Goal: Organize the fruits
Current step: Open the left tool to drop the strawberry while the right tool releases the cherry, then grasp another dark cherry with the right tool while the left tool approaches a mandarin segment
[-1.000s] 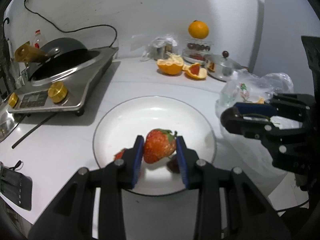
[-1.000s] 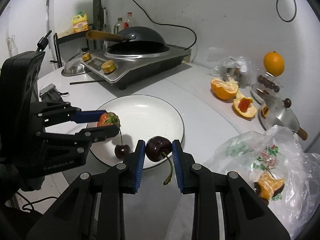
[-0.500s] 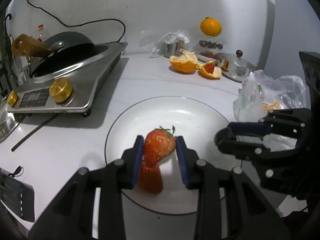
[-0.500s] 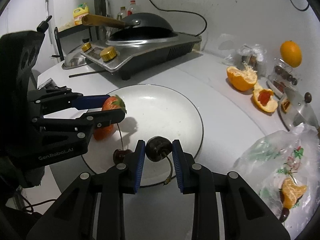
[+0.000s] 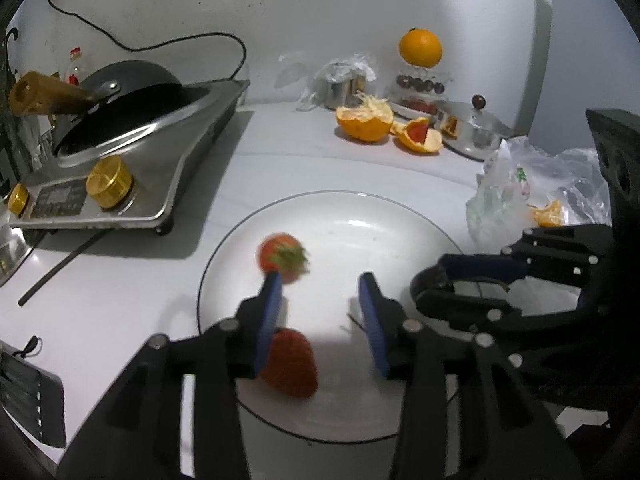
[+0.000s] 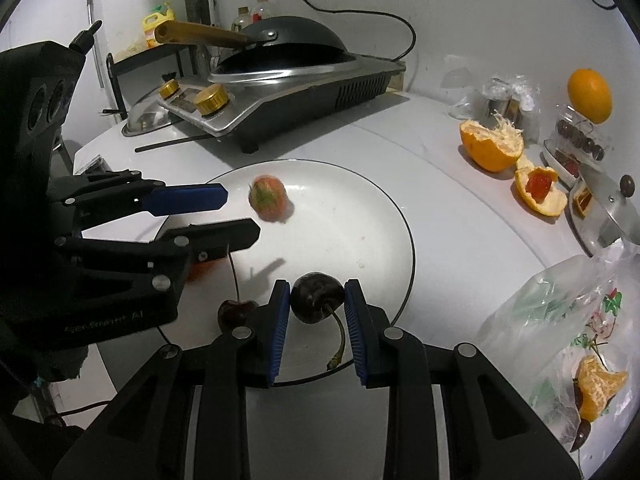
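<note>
Dropped free, the strawberry [image 5: 282, 258] now lies mid-plate [image 5: 400, 216] as the left gripper [image 5: 320, 304] jaws are opening, empty. Right gripper [image 6: 316, 308] pinches a cherry [image 6: 316, 303] over the plate's near edge; releasing it probably comes next.

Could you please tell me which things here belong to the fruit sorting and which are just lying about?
Job: white plate; released strawberry; second strawberry; held cherry; other cherry; left gripper, opening; right gripper.

Lying about: wok; stove; orange peels; plastic bag.
</note>
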The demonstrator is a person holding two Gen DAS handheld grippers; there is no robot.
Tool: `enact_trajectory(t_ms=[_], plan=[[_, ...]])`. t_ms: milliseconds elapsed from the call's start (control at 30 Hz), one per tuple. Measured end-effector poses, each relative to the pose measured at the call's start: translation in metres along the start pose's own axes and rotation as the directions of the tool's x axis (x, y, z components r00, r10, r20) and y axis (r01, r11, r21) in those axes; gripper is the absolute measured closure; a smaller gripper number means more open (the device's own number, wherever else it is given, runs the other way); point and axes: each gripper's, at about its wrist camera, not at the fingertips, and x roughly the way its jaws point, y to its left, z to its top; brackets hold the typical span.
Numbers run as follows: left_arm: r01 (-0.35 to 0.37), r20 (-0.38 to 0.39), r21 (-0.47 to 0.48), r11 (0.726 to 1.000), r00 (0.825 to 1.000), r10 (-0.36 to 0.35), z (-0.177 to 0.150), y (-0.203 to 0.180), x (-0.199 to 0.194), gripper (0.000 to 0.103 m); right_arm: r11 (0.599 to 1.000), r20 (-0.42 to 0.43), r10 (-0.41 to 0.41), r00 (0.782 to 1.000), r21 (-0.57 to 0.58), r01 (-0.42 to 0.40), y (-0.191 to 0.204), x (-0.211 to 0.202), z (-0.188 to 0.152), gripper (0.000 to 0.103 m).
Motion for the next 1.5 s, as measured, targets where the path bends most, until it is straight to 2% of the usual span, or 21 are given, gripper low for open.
enact_trajectory(t_ms=[33, 167, 267, 333, 367, 733, 933, 1000, 1167, 1333, 1400, 1500], plan=[[-0.001, 0.002, -0.004, 1.000, 1.000, 0.001, 0.000, 0.000, -0.002, 0.050, 1.000, 0.004, -0.001, 1.000, 0.000, 0.001, 0.000, -0.001, 0.000, 0.073], [-0.010, 0.012, -0.010, 1.000, 1.000, 0.010, 0.000, -0.001, -0.009, 0.049, 1.000, 0.025, -0.010, 1.000, 0.007, 0.009, 0.000, -0.010, 0.000, 0.064], [-0.016, 0.018, -0.019, 1.000, 1.000, 0.017, 0.000, -0.002, -0.015, 0.046, 1.000, 0.035, -0.026, 0.999, 0.006, 0.026, 0.000, -0.018, 0.001, 0.064], [-0.015, 0.029, -0.034, 0.999, 0.999, 0.016, -0.001, -0.002, -0.021, 0.033, 0.999, 0.046, -0.041, 0.998, 0.005, 0.041, 0.000, -0.026, 0.001, 0.064], [-0.014, 0.035, -0.042, 0.999, 0.999, 0.016, -0.002, -0.003, -0.024, 0.031, 0.999, 0.053, -0.046, 0.998, 0.006, 0.046, 0.000, -0.030, 0.002, 0.064], [-0.003, 0.058, -0.018, 1.000, 0.998, 0.004, -0.003, -0.033, -0.046, 0.030, 0.993, 0.142, -0.117, 0.983, 0.020, 0.115, -0.009, -0.088, -0.006, 0.063], [0.036, 0.041, 0.007, 0.999, 0.998, -0.037, -0.004, -0.069, -0.048, 0.030, 0.980, 0.198, -0.201, 0.959, 0.056, 0.193, -0.027, -0.126, -0.021, 0.063], [0.051, 0.035, 0.013, 0.999, 0.998, -0.052, -0.004, -0.082, -0.048, 0.030, 0.973, 0.216, -0.231, 0.949, 0.083, 0.218, -0.038, -0.139, -0.028, 0.048], [0.085, 0.021, 0.046, 0.995, 0.996, -0.086, -0.002, -0.121, -0.048, 0.030, 0.952, 0.245, -0.298, 0.922, 0.149, 0.268, -0.067, -0.165, -0.047, 0.045], [0.106, 0.007, 0.079, 0.991, 0.994, -0.107, 0.000, -0.154, -0.046, 0.030, 0.930, 0.239, -0.355, 0.904, 0.188, 0.315, -0.096, -0.177, -0.068, 0.046], [0.112, 0.001, 0.092, 0.989, 0.994, -0.113, 0.001, -0.164, -0.044, 0.030, 0.925, 0.220, -0.367, 0.904, 0.191, 0.329, -0.110, -0.175, -0.077, 0.046], [0.117, -0.009, 0.106, 0.987, 0.993, -0.117, 0.002, -0.177, -0.040, 0.030, 0.921, 0.168, -0.367, 0.915, 0.200, 0.333, -0.129, -0.165, -0.088, 0.046]])
